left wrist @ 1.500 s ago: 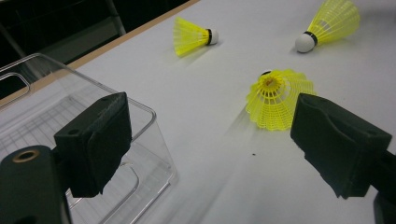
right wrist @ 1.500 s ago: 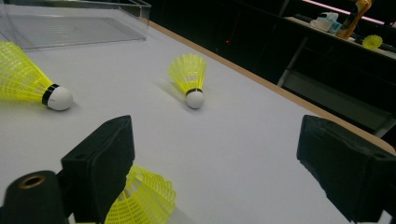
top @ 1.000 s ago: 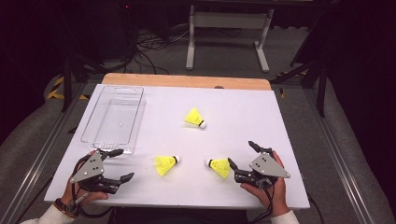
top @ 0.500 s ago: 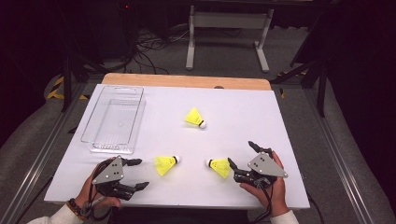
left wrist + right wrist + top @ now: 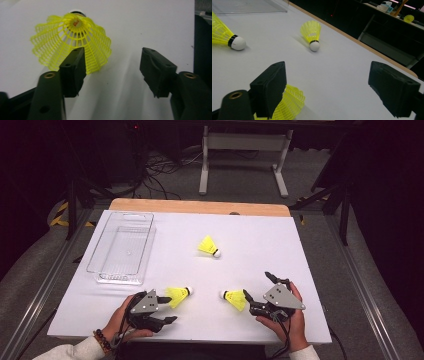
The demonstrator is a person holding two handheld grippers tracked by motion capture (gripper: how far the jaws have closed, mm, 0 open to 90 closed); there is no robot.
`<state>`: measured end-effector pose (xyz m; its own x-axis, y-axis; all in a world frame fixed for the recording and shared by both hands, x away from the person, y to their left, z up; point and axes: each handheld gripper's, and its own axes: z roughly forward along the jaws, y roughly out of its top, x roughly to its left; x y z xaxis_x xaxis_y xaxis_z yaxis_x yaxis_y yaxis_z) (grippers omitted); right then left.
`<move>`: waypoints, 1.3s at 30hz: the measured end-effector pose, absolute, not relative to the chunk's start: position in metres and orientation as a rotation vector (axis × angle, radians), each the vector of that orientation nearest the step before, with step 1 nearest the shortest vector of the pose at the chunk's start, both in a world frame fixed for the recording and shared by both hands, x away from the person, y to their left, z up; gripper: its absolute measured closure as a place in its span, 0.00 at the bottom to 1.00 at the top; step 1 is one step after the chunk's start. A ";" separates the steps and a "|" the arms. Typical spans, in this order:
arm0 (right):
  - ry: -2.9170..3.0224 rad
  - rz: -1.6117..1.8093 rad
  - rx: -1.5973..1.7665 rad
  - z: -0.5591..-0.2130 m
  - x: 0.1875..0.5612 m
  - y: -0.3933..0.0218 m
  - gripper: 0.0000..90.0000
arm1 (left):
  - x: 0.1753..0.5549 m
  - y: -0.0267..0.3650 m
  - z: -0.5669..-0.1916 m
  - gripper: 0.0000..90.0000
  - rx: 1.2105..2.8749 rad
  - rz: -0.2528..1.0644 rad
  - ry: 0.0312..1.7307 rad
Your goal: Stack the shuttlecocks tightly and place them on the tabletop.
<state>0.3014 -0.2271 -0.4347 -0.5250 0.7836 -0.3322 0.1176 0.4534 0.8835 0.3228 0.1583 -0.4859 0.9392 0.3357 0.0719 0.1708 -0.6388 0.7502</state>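
Observation:
Three yellow shuttlecocks lie on the white table (image 5: 260,245): one in the middle (image 5: 209,246), one near left (image 5: 177,295), one near right (image 5: 234,299). My left gripper (image 5: 170,310) lies low by the near-left shuttlecock (image 5: 72,42). Its jaws have just been closing and are still open. The mesh skirt sits ahead of the left jaw, partly hidden behind it, and the gap between the jaws is bare. My right gripper (image 5: 256,285) is open beside the near-right shuttlecock, whose skirt (image 5: 289,102) lies against its left jaw.
A clear plastic tray (image 5: 122,247) stands at the left of the table, its wall (image 5: 249,6) also at the top left of the right gripper view. The table's wooden far edge (image 5: 200,206) borders a dark floor with cables and a stand.
My left gripper has slid right along the front edge up to the near-left shuttlecock, and its jaws have narrowed. The right gripper and the shuttlecocks have stayed put.

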 end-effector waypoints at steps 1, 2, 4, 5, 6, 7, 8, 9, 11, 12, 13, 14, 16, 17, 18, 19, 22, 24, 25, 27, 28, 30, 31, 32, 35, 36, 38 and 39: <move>1.934 1.095 0.754 -0.435 0.301 -0.227 0.18 | 0.324 0.156 -0.486 0.47 2.264 0.266 0.364; 1.933 1.095 0.754 -0.435 0.301 -0.227 0.18 | 0.325 0.155 -0.486 0.50 2.257 0.263 0.371; 1.931 1.095 0.754 -0.435 0.301 -0.227 0.18 | 0.328 0.153 -0.486 0.52 2.253 0.266 0.392; 1.931 1.095 0.754 -0.435 0.301 -0.227 0.18 | 0.329 0.152 -0.485 0.55 2.249 0.273 0.403; 1.932 1.095 0.754 -0.435 0.301 -0.227 0.18 | 0.331 0.150 -0.485 0.57 2.243 0.270 0.406; 1.934 1.095 0.753 -0.435 0.301 -0.227 0.18 | 0.331 0.149 -0.485 0.58 2.244 0.271 0.414; 1.934 1.094 0.752 -0.435 0.301 -0.227 0.18 | 0.332 0.148 -0.485 0.60 2.249 0.282 0.416; 1.933 1.092 0.752 -0.435 0.301 -0.227 0.18 | 0.332 0.147 -0.485 0.62 2.249 0.280 0.416; 1.934 1.093 0.752 -0.435 0.301 -0.227 0.18 | 0.333 0.147 -0.485 0.63 2.246 0.282 0.419; 1.934 1.093 0.752 -0.435 0.301 -0.227 0.18 | 0.334 0.146 -0.485 0.63 2.251 0.291 0.419; 1.936 1.093 0.752 -0.435 0.302 -0.226 0.18 | 0.334 0.145 -0.485 0.67 2.248 0.282 0.430; 1.936 1.093 0.752 -0.435 0.302 -0.226 0.18 | 0.335 0.144 -0.485 0.67 2.247 0.289 0.427; 1.936 1.091 0.751 -0.435 0.302 -0.226 0.18 | 0.336 0.143 -0.485 0.68 2.244 0.283 0.432; 1.935 1.092 0.752 -0.435 0.302 -0.226 0.18 | 0.336 0.143 -0.485 0.69 2.249 0.289 0.433; 1.936 1.092 0.751 -0.435 0.301 -0.227 0.18 | 0.337 0.142 -0.485 0.71 2.246 0.288 0.433; 1.936 1.090 0.750 -0.435 0.301 -0.227 0.18 | 0.338 0.142 -0.484 0.73 2.251 0.300 0.425; 1.935 1.091 0.751 -0.435 0.301 -0.227 0.18 | 0.338 0.141 -0.484 0.76 2.251 0.292 0.429; 1.936 1.088 0.748 -0.435 0.301 -0.226 0.18 | 0.339 0.141 -0.484 0.79 2.251 0.301 0.421; 1.936 1.089 0.748 -0.435 0.301 -0.226 0.18 | 0.339 0.141 -0.484 0.81 2.250 0.303 0.421; 1.935 1.088 0.746 -0.435 0.301 -0.227 0.18 | 0.339 0.142 -0.484 0.83 2.244 0.296 0.431; 1.935 1.087 0.746 -0.435 0.301 -0.227 0.18 | 0.339 0.142 -0.484 0.83 2.244 0.296 0.431; 1.936 1.087 0.747 -0.435 0.301 -0.227 0.18 | 0.339 0.142 -0.483 0.84 2.242 0.300 0.427; 1.936 1.086 0.747 -0.435 0.301 -0.226 0.18 | 0.339 0.143 -0.483 0.84 2.242 0.311 0.427; 1.936 1.085 0.745 -0.435 0.301 -0.226 0.18 | 0.339 0.143 -0.482 0.83 2.238 0.315 0.427; 1.932 1.083 0.745 -0.435 0.301 -0.227 0.18 | 0.339 0.145 -0.480 0.81 2.228 0.318 0.432; 1.932 1.083 0.745 -0.435 0.301 -0.227 0.18 | 0.339 0.147 -0.479 0.81 2.223 0.323 0.434; 1.932 1.082 0.745 -0.435 0.301 -0.227 0.18 | 0.339 0.149 -0.478 0.79 2.223 0.330 0.435; 1.933 1.082 0.745 -0.435 0.301 -0.227 0.18 | 0.339 0.150 -0.478 0.78 2.214 0.323 0.447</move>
